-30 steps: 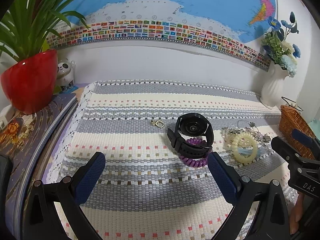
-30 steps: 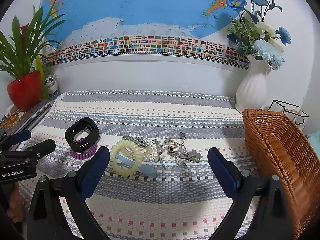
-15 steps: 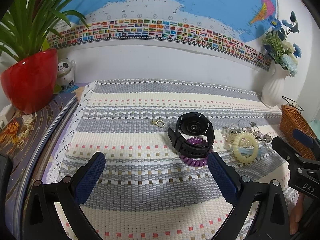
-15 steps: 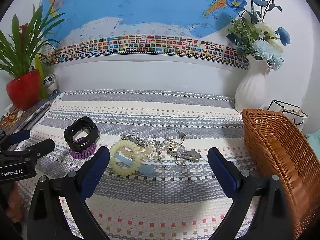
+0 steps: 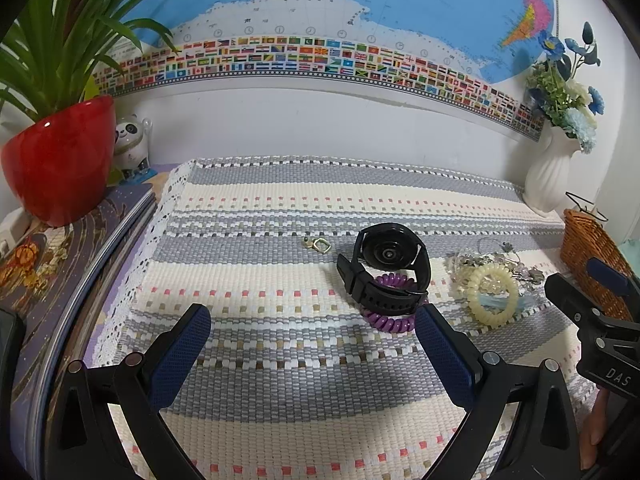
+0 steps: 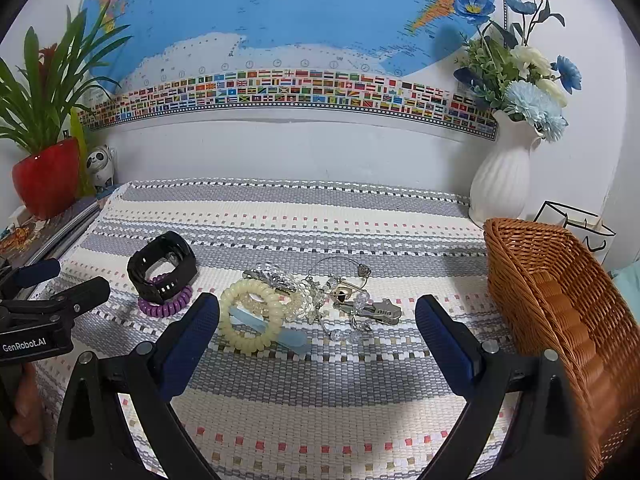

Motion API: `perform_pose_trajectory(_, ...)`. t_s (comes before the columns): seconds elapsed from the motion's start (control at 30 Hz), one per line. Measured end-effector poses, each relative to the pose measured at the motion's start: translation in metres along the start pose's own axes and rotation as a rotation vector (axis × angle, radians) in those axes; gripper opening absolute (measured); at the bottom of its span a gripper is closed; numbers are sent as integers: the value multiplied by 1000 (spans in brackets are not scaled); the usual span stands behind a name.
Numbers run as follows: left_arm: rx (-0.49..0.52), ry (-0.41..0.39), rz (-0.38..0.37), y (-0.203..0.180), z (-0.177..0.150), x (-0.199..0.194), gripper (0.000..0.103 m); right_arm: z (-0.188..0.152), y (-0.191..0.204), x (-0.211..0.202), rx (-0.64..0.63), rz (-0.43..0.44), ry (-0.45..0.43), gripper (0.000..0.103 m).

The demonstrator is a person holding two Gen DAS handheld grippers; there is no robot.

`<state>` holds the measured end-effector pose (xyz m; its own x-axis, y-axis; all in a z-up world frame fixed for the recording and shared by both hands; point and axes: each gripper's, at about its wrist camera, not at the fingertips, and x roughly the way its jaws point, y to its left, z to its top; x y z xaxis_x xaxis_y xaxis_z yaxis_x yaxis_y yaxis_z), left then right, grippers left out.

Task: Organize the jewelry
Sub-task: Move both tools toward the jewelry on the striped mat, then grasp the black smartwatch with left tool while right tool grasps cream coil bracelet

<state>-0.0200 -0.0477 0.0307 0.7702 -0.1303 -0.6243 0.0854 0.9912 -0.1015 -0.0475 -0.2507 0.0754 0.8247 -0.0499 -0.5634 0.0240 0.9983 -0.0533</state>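
**Jewelry tangled mid-mat**

Left gripper (image 5: 312, 344) fingers spread, empty. Black watch (image 6: 162, 268) stands on edge over a purple coil (image 6: 166, 305). Cream coil (image 6: 251, 319), then a knotted trinket pile (image 6: 340, 300) (pieces indistinguishable). Right gripper (image 6: 318, 334) fingers spread.

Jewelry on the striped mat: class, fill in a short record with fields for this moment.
surface: striped woven mat
watch: black wristwatch lying on a purple spiral hair tie
pile: cream spiral hair tie beside a tangle of clear beads and metal charms
loose piece: small gold clasp, apart from the rest
container: brown wicker basket, right of the pile
left gripper: open, holding nothing
right gripper: open, holding nothing
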Motion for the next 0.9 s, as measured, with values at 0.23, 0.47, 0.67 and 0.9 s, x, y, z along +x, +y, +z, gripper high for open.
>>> perform_pose_trajectory(0.23,-5,-19,-5,3,0,-4,101,1,-9,-2,42,27,-4,99)
perform_pose_trajectory(0.47,-23,68,-99,14,7,-4,86,4,-32,3,105,116,68,89)
perform_pose_trajectory(0.67,-79,220,-255,24,36,5,69,6,-52,-2,108,175,130,74)
perform_pose_trajectory(0.9,-75,291,-244,14,54,37,56,8,-73,14,207,332,283,52)
